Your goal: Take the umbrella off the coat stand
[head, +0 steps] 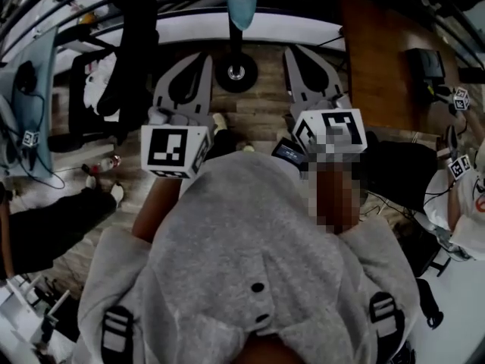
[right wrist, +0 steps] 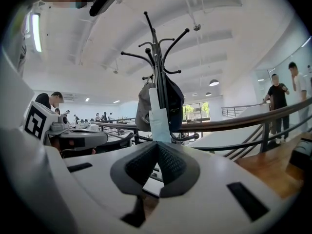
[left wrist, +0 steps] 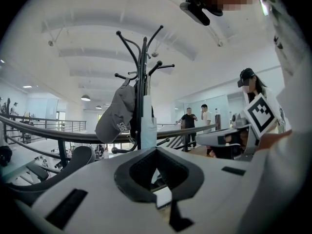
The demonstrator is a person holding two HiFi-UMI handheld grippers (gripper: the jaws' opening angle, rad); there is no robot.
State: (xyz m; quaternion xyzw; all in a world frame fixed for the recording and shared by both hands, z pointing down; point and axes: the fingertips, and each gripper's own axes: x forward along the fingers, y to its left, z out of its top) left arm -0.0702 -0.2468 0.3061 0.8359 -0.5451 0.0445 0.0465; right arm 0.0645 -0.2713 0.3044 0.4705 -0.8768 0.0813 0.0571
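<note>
**Mezzanine hall: lined up on stand**

Aims left gripper (left wrist: 156, 149) and right gripper (right wrist: 157, 144) level at coat stand (right wrist: 157, 57), dead ahead past both tips, probably for approach. Shows umbrella (right wrist: 159, 121) hung folded along pole beside grey cap (left wrist: 117, 115), likely just stored there. Has both jaw pairs pinched fully together, empty, touching nothing.

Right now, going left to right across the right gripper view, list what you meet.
Black-and-white marker cube → pale blue folded umbrella hanging on the black metal coat stand → person in a black shirt → person in a white shirt.
</note>
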